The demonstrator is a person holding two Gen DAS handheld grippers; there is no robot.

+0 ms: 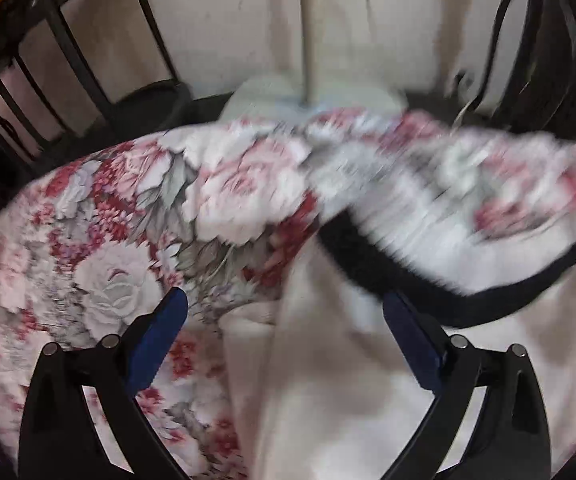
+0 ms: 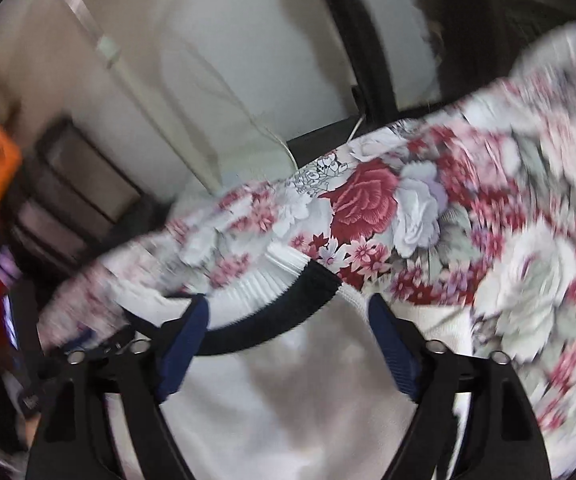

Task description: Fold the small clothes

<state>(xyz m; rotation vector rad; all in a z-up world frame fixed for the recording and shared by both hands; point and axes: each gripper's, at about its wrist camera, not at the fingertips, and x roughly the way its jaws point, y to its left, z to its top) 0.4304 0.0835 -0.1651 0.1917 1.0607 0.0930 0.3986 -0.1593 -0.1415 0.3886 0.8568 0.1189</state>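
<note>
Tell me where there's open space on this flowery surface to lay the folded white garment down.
Free floral cloth lies left of the white garment, ahead of the left gripper. More shows right of the garment beyond the right gripper, around the red rose. The middle, under the garment's black band, is taken.

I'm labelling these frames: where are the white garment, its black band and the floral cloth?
white garment (image 2: 272,420), right wrist view, plain body
black band (image 2: 288,320), right wrist view, middle
floral cloth (image 1: 100,248), left wrist view, rose print

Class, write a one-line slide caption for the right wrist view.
Right gripper open above a white garment with a black band, lying on a floral cloth.
</note>
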